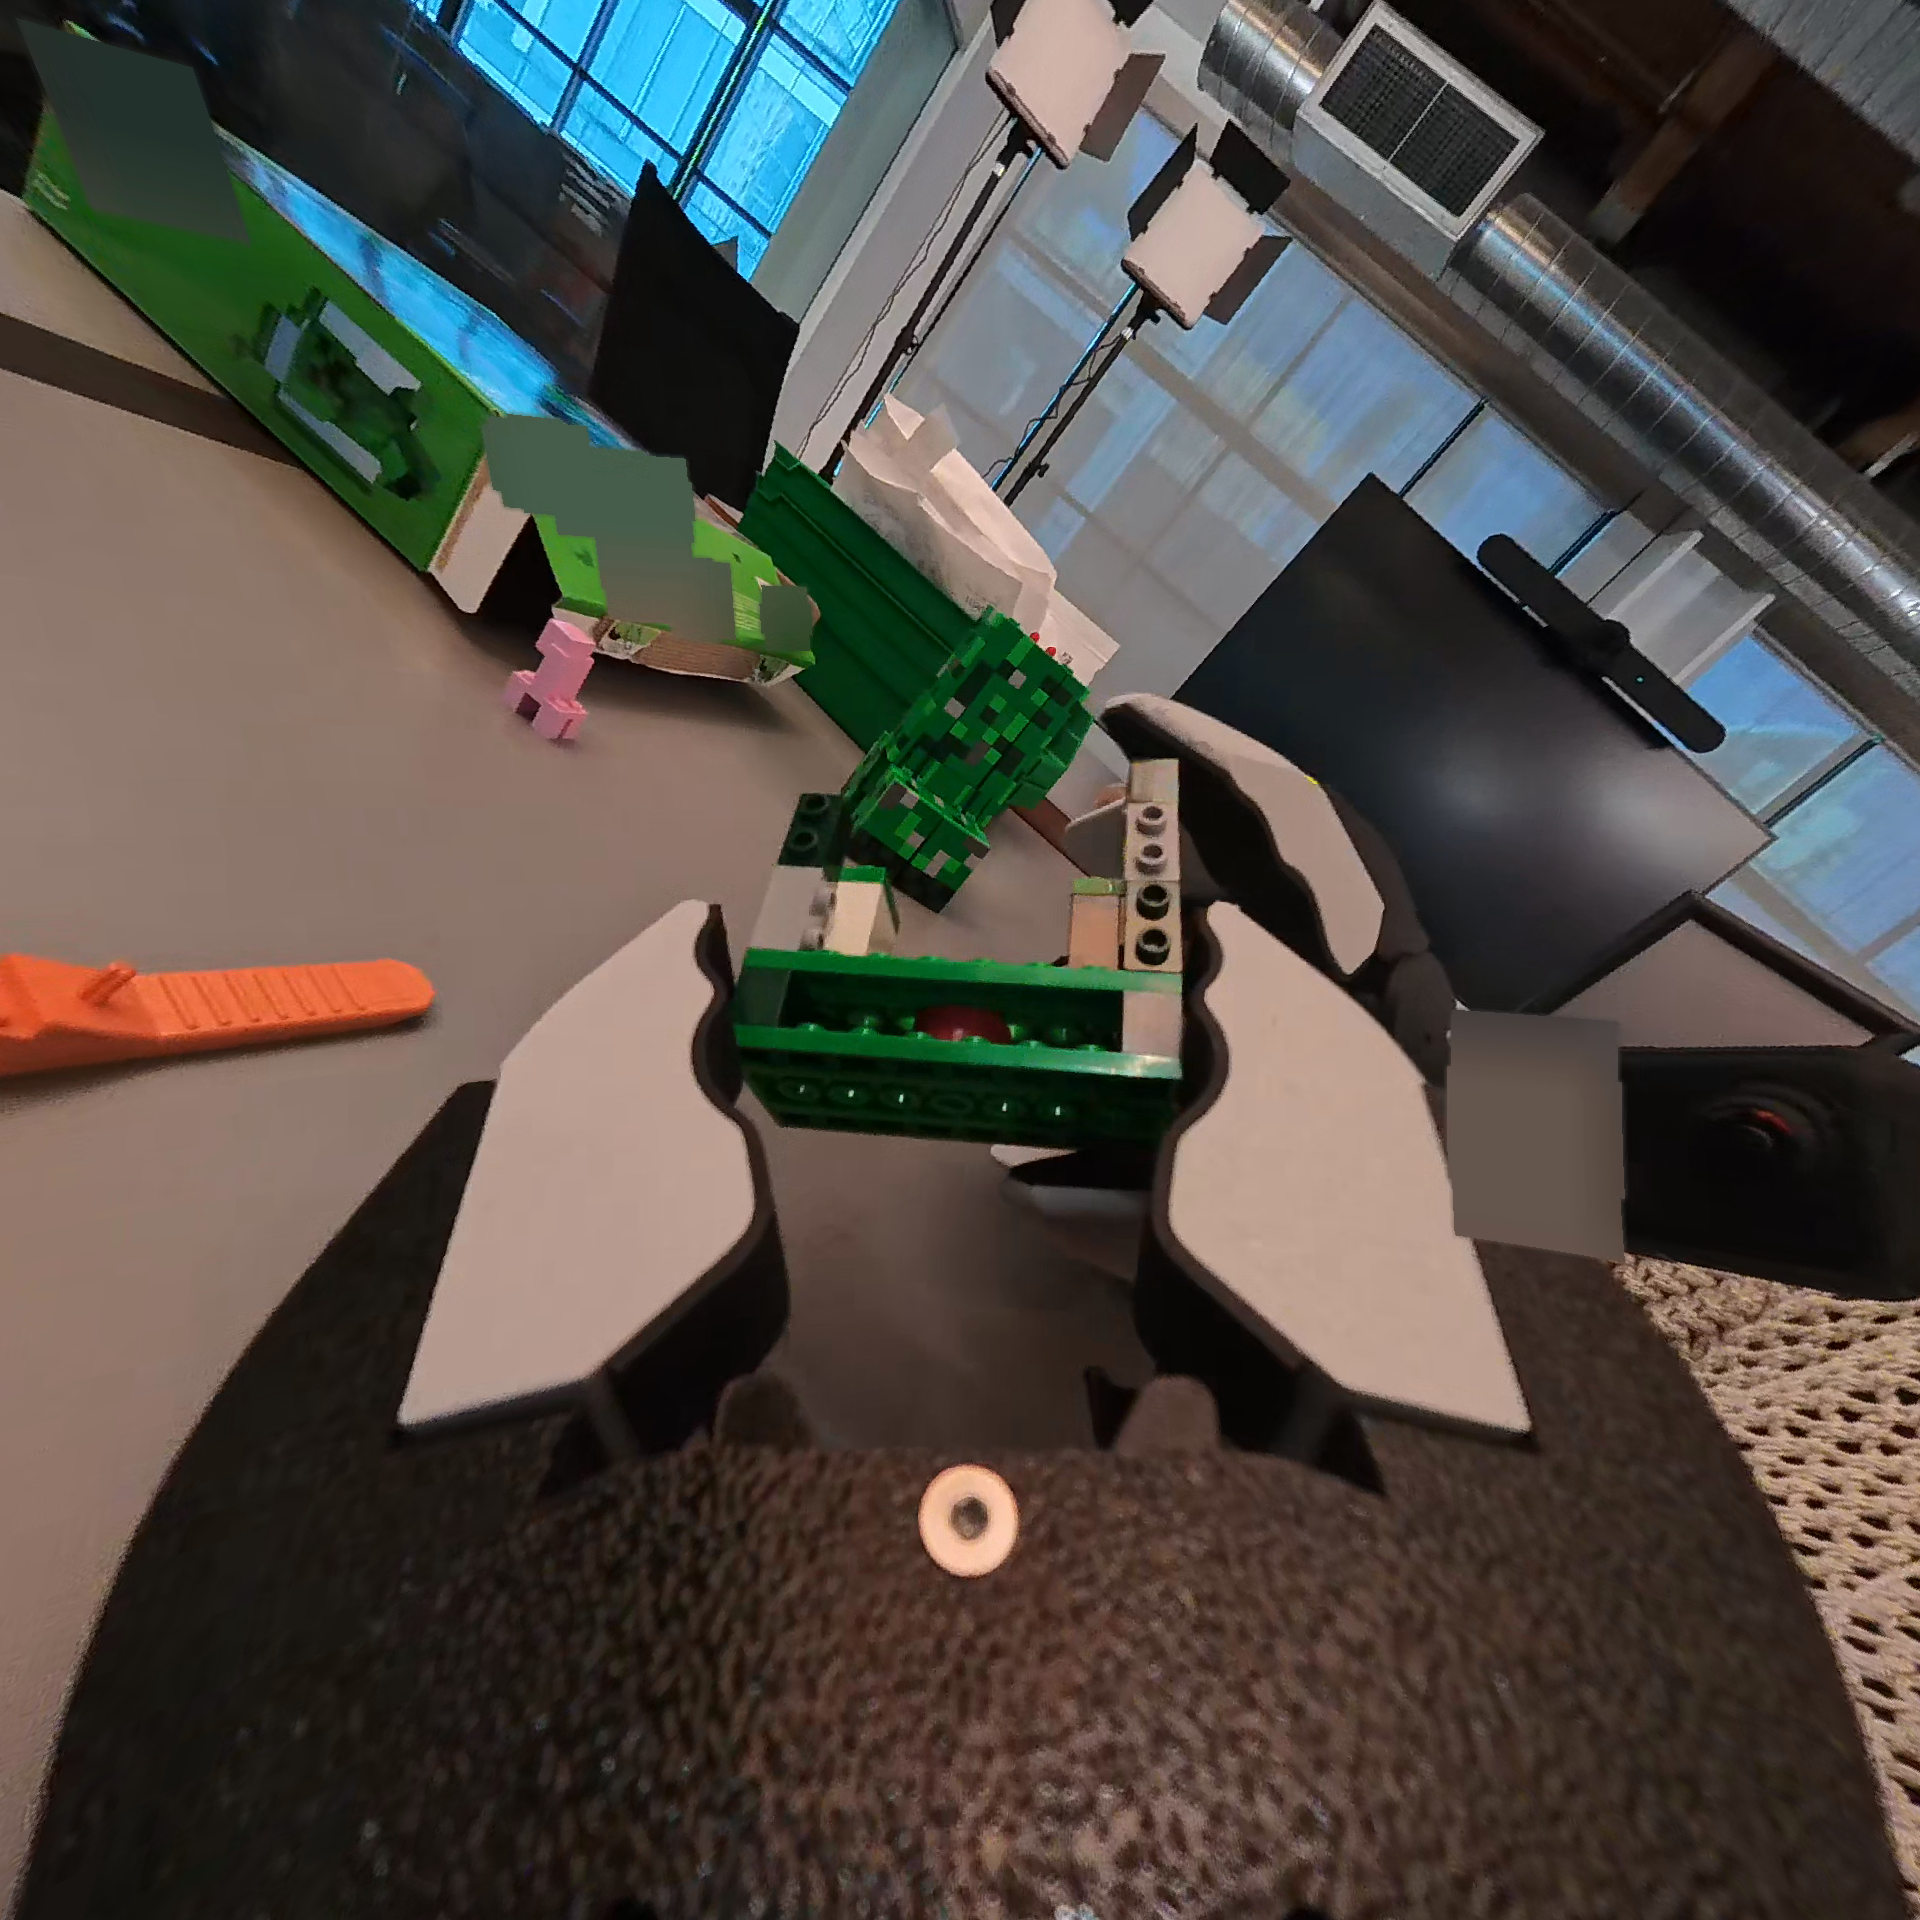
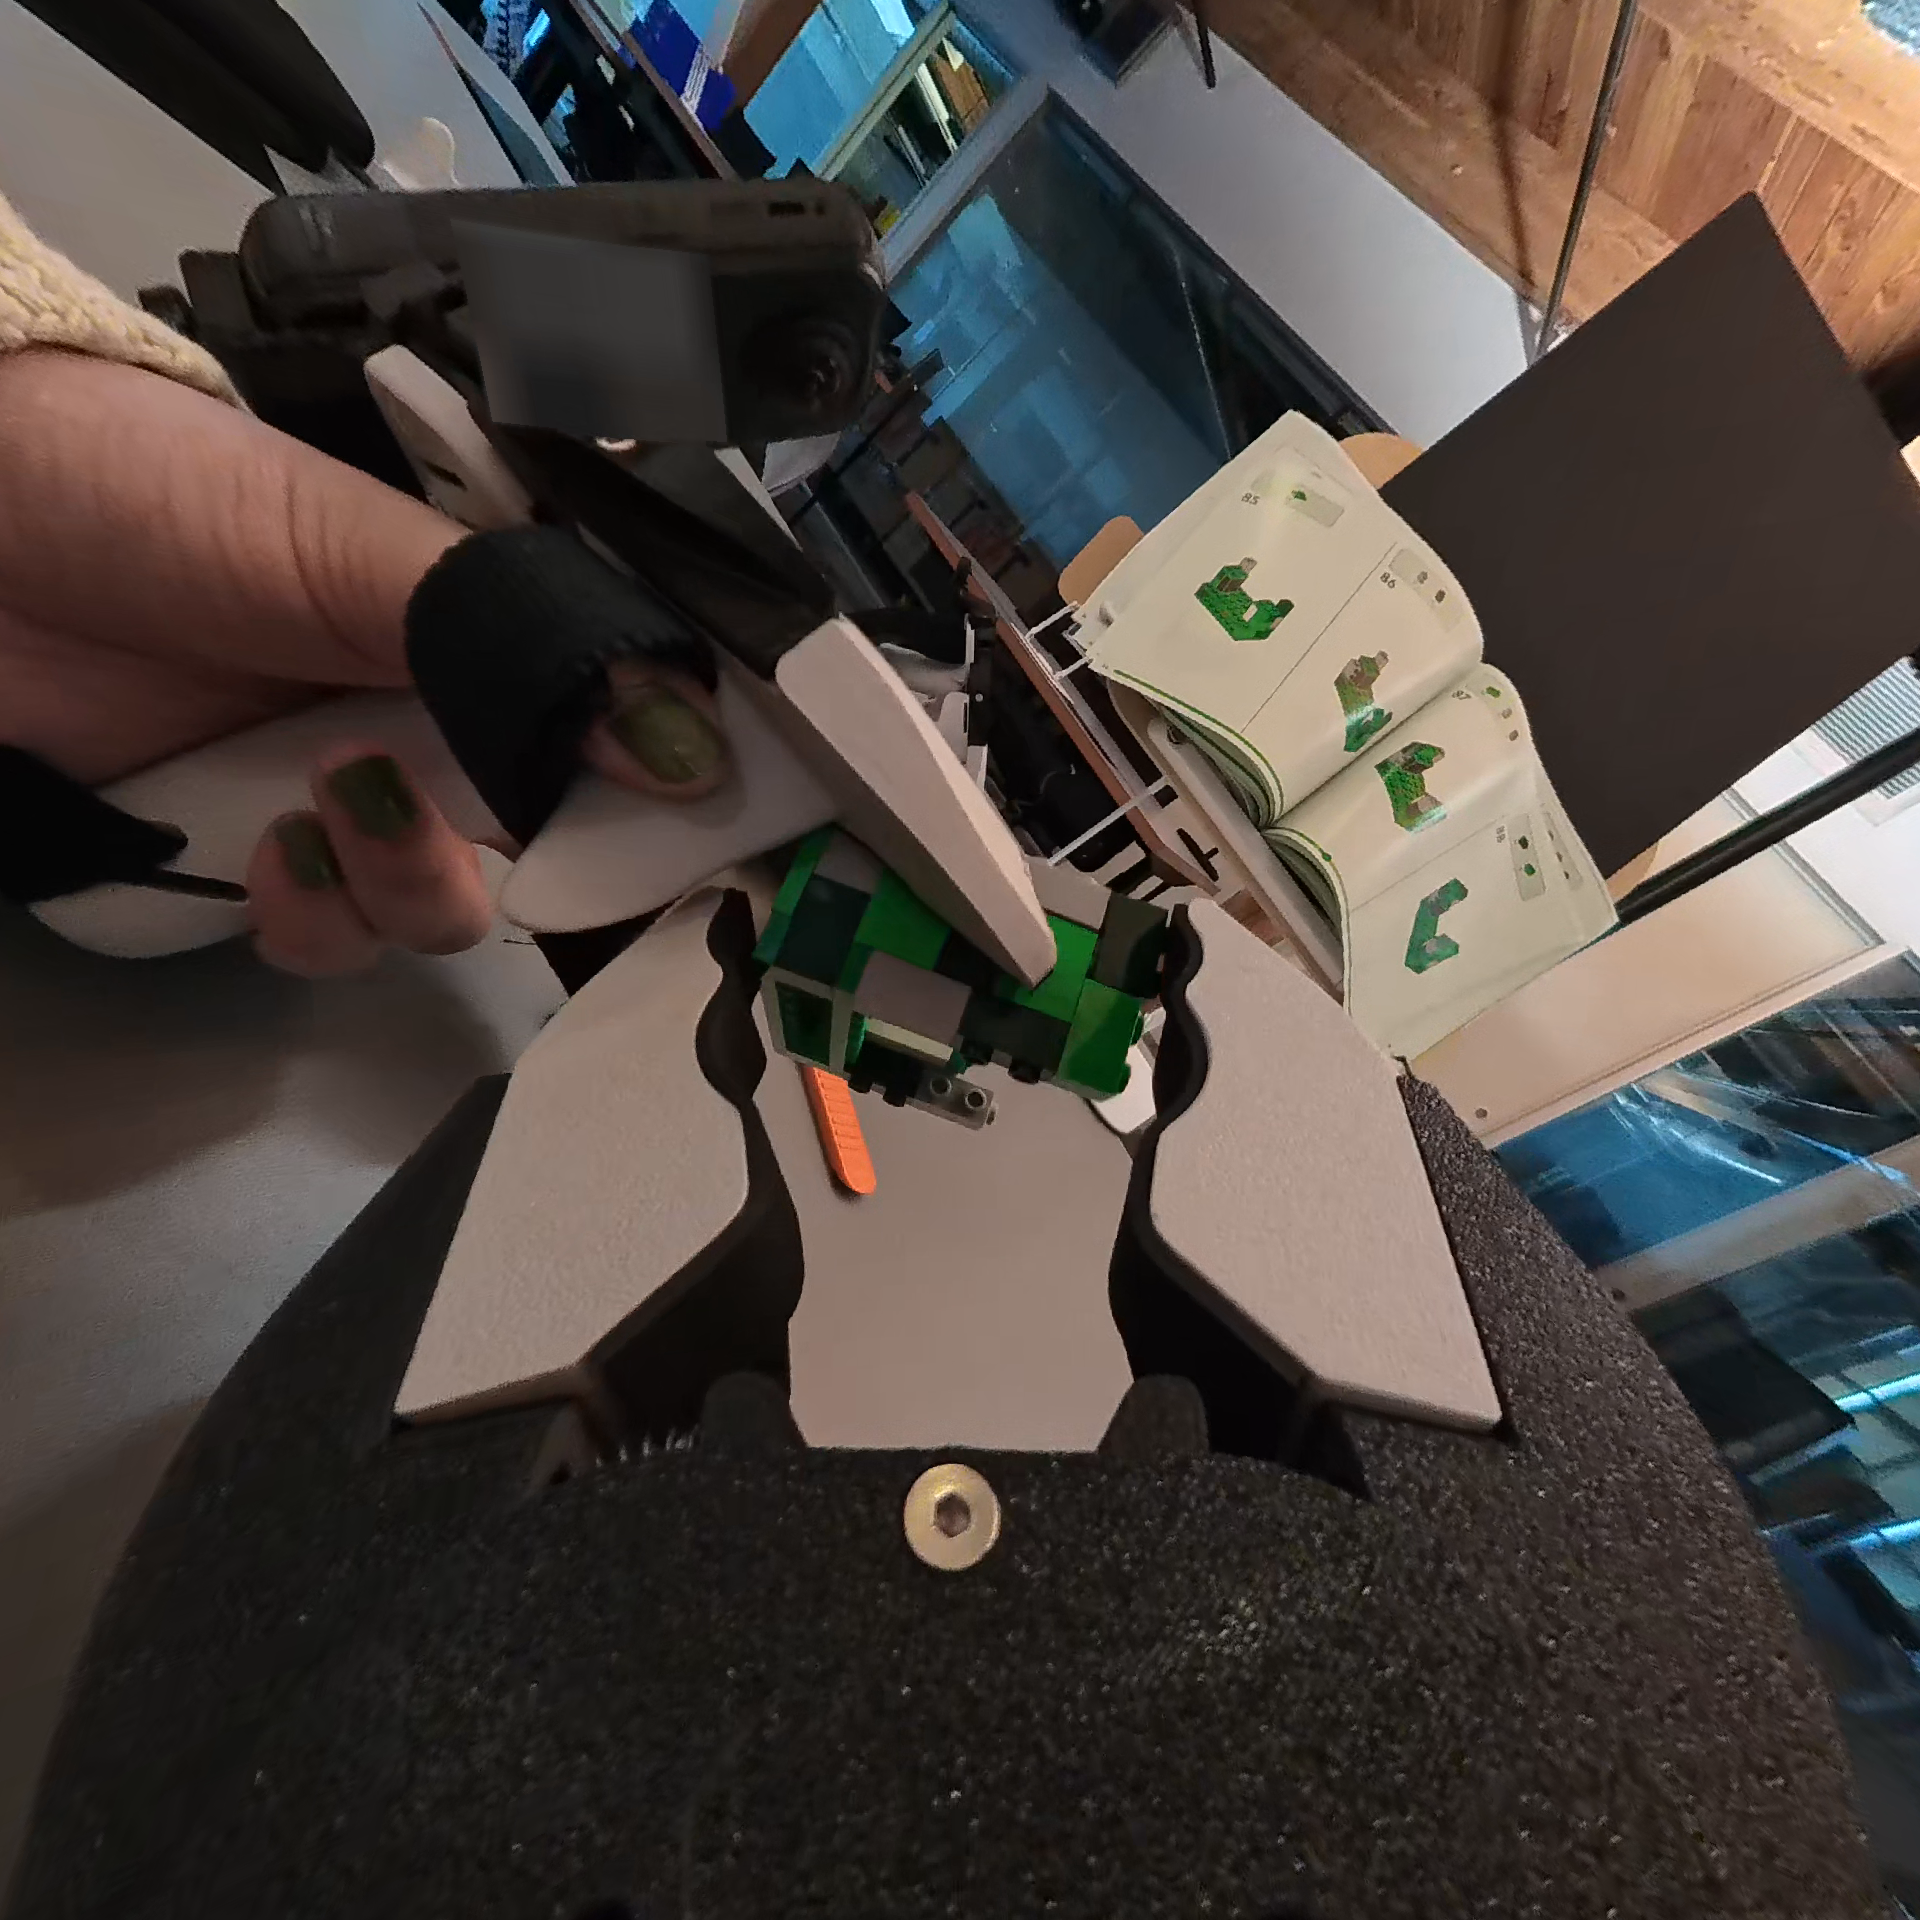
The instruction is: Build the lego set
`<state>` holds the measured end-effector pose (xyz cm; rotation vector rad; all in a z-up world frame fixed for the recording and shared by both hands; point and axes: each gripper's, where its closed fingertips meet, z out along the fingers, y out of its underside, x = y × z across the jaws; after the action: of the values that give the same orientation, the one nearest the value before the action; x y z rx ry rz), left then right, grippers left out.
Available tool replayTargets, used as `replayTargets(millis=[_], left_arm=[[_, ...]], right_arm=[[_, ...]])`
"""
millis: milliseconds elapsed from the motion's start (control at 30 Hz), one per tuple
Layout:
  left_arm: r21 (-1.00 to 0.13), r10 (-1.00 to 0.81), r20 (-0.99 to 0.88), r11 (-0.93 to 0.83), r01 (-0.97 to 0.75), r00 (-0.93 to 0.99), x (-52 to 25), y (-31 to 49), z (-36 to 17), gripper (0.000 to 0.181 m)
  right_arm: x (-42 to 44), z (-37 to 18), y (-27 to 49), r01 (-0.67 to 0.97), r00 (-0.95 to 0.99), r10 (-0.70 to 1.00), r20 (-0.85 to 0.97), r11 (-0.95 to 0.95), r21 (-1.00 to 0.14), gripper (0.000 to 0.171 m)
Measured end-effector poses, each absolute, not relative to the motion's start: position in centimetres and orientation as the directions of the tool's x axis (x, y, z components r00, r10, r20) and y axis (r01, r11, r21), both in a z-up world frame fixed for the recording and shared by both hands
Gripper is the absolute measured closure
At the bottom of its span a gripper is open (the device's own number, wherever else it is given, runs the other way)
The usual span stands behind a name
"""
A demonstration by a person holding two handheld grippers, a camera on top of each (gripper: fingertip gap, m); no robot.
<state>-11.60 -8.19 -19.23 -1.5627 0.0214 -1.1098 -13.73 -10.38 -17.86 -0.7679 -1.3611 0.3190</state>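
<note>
Both sets of jaws pinch the same green brick build: the left gripper (image 1: 956, 1023) clamps its long green base (image 1: 956, 1049) from both ends at the centre of the left wrist view, lifted off the grey worktop (image 1: 260, 831). At centre of the right wrist view, the right gripper (image 2: 961, 987) closes on the block's green and grey upper part (image 2: 935, 997), with one finger of the left gripper crossing over it. A hand (image 2: 208, 644) at left of that frame grips the left tool. An orange brick separator (image 1: 208, 1008) lies at left on the worktop, a pink figure (image 1: 551, 681) and green box (image 1: 291, 343) toward the upper left. An open instruction booklet (image 2: 1340, 707) stands at right in the right wrist view.
</note>
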Motion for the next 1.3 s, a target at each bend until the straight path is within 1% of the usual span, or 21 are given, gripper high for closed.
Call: replayTargets(millis=[467,533,567,600,633,667,767,833,900,967,1000,1067,1133,1233,1300], left_arm=[[-0.767,-0.556,0.635,-0.368,0.526,0.537,-11.3,-8.2,-19.9,0.099],[-0.756,-0.566,0.646,-0.386,0.528,0.511,-11.2,-8.2,-19.9,0.099],[-0.768,-0.579,0.632,-0.381,0.515,0.515,-11.2,-8.2,-19.7,0.099],[-0.793,-0.592,0.601,-0.354,0.496,0.538,-11.4,-8.2,-19.4,0.099],[-0.821,-0.600,0.562,-0.322,0.471,0.569,-11.8,-8.2,-19.1,0.099],[-0.853,-0.604,0.515,-0.289,0.435,0.609,-12.3,-8.1,-18.9,0.099],[-0.942,-0.569,0.336,-0.187,0.280,0.750,-14.3,-7.7,-19.1,0.099],[-0.962,-0.564,0.273,-0.159,0.221,0.780,-15.1,-7.8,-19.2,0.098],[-0.978,-0.544,0.205,-0.150,0.146,0.813,-15.6,-7.8,-19.8,0.098],[-0.989,-0.537,0.125,-0.138,0.060,0.834,-15.6,-7.7,-20.3,0.099],[-0.990,-0.539,0.088,-0.137,0.016,0.837,-15.4,-7.7,-20.6,0.099],[-0.987,-0.559,0.012,-0.139,-0.079,0.829,-14.2,-7.9,-21.4,0.099],[-0.964,-0.578,-0.084,-0.159,-0.213,0.811,-12.8,-8.1,-22.8,0.098],[-0.880,-0.610,-0.252,-0.178,-0.439,0.751,-11.0,-8.4,-25.3,0.098],[-0.821,-0.640,-0.317,-0.185,-0.541,0.700,-10.3,-8.8,-26.8,0.098]], right_arm=[[-13.6,-18.4,-10.4,0.208,0.168,0.635,0.754,0.724,-0.657,0.098],[-13.6,-18.3,-10.5,0.178,0.163,0.647,0.745,0.724,-0.667,0.097],[-13.5,-18.1,-10.6,0.160,0.164,0.643,0.748,0.731,-0.664,0.096],[-13.3,-18.3,-10.5,0.157,0.154,0.639,0.753,0.737,-0.658,0.083],[-13.0,-18.7,-9.9,0.180,0.149,0.637,0.756,0.735,-0.654,0.076],[-12.5,-19.0,-9.3,0.191,0.146,0.638,0.756,0.732,-0.654,0.074],[-11.0,-19.2,-7.2,0.125,0.172,0.683,0.710,0.700,-0.704,0.082],[-10.5,-19.0,-5.6,0.075,0.197,0.770,0.607,0.605,-0.793,0.083],[-10.3,-18.9,-4.3,0.031,0.206,0.863,0.462,0.466,-0.884,0.085],[-9.9,-18.5,-3.5,-0.026,0.212,0.913,0.348,0.361,-0.932,0.088],[-9.7,-18.3,-3.4,-0.043,0.210,0.924,0.319,0.335,-0.941,0.089],[-9.3,-18.0,-3.0,-0.059,0.229,0.922,0.311,0.332,-0.942,0.092],[-9.2,-17.9,-2.7,-0.057,0.243,0.915,0.322,0.344,-0.937,0.093],[-9.1,-17.9,-2.7,-0.065,0.237,0.920,0.312,0.336,-0.940,0.094],[-9.1,-17.9,-2.8,-0.069,0.231,0.925,0.302,0.325,-0.943,0.094]])
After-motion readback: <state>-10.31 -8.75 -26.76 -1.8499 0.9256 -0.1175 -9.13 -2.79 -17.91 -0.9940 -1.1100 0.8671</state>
